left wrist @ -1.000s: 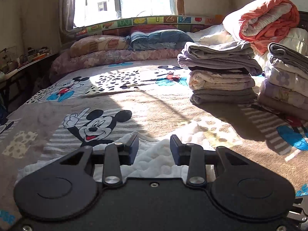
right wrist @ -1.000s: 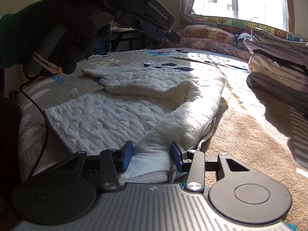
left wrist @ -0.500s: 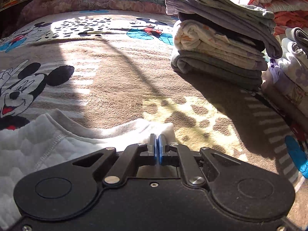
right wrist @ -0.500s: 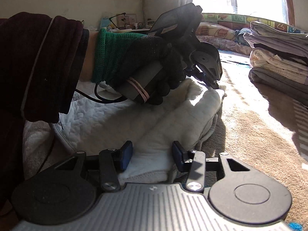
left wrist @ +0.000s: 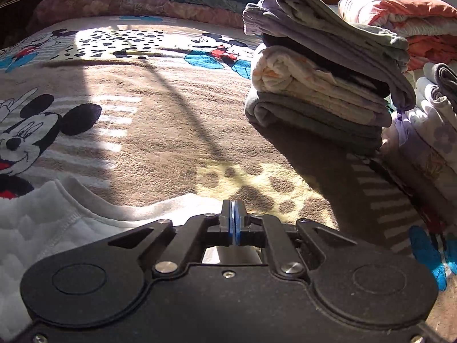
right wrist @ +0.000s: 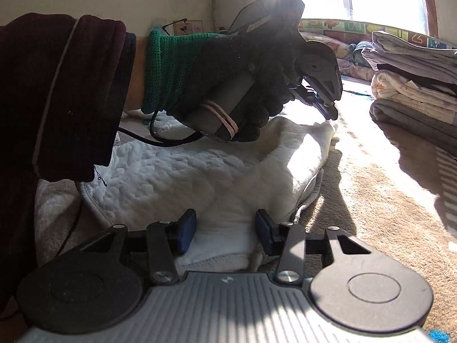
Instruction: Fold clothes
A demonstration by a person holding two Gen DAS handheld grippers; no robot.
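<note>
Garment: I see a white quilted top lying flat on the bed, one part folded over itself, at the near edge of the blanket.
Left tongs: my blue pads are pressed together at the top's far edge; whether cloth is caught between them I cannot tell.
Left hand: gloved in black, gripping the handle above the top.
Right tongs: spread wide, a white hem between the pads, not pinched.
Surroundings: a stack of folded clothes sits well apart to the right.
</note>
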